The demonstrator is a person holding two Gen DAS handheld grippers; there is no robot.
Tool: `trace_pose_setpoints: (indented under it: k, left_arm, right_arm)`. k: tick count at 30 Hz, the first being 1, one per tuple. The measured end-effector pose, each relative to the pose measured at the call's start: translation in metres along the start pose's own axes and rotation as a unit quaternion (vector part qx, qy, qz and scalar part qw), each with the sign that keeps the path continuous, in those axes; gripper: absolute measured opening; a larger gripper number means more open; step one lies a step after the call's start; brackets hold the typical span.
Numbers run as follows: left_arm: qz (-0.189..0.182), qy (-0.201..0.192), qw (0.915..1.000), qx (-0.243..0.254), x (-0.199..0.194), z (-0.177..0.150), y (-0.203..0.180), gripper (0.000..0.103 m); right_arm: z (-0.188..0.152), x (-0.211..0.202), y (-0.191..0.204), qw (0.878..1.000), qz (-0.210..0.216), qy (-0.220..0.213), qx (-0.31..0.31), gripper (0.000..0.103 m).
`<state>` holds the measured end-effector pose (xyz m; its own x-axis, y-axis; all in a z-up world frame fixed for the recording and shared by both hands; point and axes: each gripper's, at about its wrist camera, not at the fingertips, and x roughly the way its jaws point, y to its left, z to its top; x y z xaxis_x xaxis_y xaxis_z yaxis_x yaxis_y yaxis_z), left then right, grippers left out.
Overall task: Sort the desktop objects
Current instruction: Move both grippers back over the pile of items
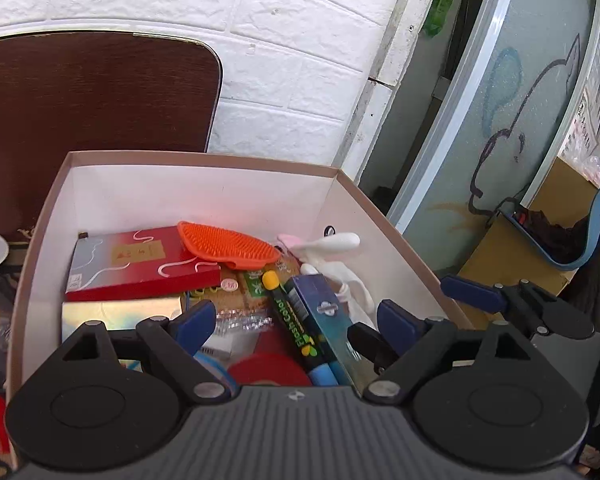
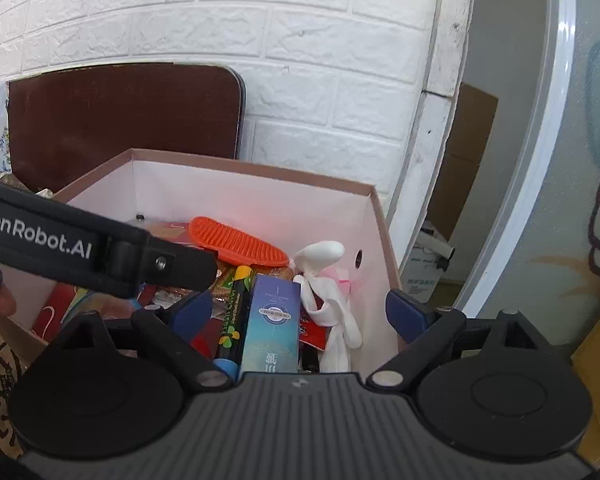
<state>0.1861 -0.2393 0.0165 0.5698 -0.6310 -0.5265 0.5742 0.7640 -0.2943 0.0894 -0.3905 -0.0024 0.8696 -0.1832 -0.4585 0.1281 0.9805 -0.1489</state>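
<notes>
A pink-rimmed cardboard box point(image 1: 204, 184) with white inner walls holds the sorted objects: a red flat box point(image 1: 140, 264), an orange bristle brush point(image 1: 228, 246), a white plush toy point(image 1: 332, 248), a black marker point(image 1: 296, 320), a blue carton point(image 1: 324, 312) and a red tape roll point(image 1: 268, 370). My left gripper point(image 1: 298, 320) is open and empty, just above the box contents. My right gripper point(image 2: 300, 310) is open and empty over the box point(image 2: 260, 196), above the blue carton point(image 2: 274, 320) and marker point(image 2: 232, 320). The right gripper's fingers point(image 1: 472, 292) show at the box's right rim in the left wrist view.
A dark brown board point(image 1: 92, 112) leans on the white brick wall point(image 1: 300, 60) behind the box. A frosted glass door point(image 1: 520, 120) and brown cardboard boxes point(image 1: 512, 252) stand to the right. The left gripper's arm point(image 2: 80, 248) crosses the box's left side.
</notes>
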Motion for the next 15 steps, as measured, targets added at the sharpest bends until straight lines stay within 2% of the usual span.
trace_pose_setpoints:
  k: [6, 15]
  left_arm:
    - [0.013, 0.004, 0.9999, 0.009, -0.023, -0.009, -0.010, 0.091]
    - [0.043, -0.022, 0.9975, 0.051, -0.068, -0.031, -0.027, 0.094]
  right_arm:
    - [-0.003, -0.022, 0.013, 1.000, 0.004, -0.001, -0.001, 0.092]
    - [-0.007, -0.060, 0.033, 1.000, 0.019, -0.005, 0.002, 0.092]
